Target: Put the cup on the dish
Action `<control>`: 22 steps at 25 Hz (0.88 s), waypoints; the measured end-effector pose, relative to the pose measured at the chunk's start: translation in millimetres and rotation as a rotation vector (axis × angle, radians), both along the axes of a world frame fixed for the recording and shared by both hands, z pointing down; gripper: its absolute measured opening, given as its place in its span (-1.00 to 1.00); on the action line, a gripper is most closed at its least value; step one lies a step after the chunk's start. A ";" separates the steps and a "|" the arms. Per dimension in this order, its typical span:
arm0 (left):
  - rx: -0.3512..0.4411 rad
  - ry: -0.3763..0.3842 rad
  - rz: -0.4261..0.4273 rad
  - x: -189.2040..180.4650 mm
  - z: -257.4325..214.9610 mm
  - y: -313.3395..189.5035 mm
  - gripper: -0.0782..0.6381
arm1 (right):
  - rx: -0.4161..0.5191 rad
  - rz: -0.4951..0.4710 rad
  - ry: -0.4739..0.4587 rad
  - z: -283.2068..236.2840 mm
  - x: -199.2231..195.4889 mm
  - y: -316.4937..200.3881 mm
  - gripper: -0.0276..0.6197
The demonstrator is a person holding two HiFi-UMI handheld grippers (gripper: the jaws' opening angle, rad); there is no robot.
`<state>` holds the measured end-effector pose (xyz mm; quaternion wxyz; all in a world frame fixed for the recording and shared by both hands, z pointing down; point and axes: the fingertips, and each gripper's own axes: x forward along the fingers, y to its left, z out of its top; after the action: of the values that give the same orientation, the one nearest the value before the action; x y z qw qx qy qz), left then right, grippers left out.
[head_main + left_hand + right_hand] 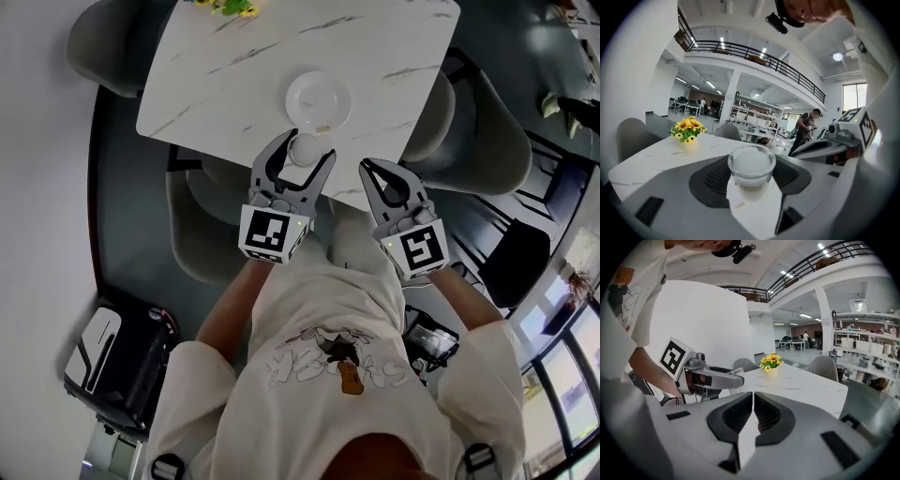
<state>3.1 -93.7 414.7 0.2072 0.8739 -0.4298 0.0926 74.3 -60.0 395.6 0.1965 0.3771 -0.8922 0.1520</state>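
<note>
Head view: white marbled table (234, 84) with dish (319, 98), grey chairs (108, 42) around

Flowers (225, 6) cropped by head view's top edge

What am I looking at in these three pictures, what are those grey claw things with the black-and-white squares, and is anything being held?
No robot here: a person holds a two-jaw gripper in each hand. The head view looks down from a camera on the person's head; the other two come from cameras riding on each gripper, looking along its jaws. The left gripper is closed on a clear cup, near the table's edge. The right gripper is shut and empty. On the white marble table stand a white dish and, farther off, yellow flowers. The marked cubes are part of the grippers.
</note>
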 end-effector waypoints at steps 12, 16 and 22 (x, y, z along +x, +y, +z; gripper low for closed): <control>0.138 -0.083 -0.003 11.5 40.3 -46.5 -0.02 | -0.035 -0.051 0.055 77.3 -5.4 -41.1 -0.90; 0.134 -0.143 0.023 10.9 60.2 -50.4 -0.02 | -0.043 -0.049 0.040 91.9 -10.8 -53.8 -0.90; 0.149 -0.194 0.041 11.7 82.7 -57.2 -0.02 | -0.034 -0.084 0.040 116.6 -24.9 -72.1 -0.90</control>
<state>14.8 -150.9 497.4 0.0972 0.8825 -0.4354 0.1489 49.4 -132.1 512.2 0.2267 0.3388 -0.9006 0.1512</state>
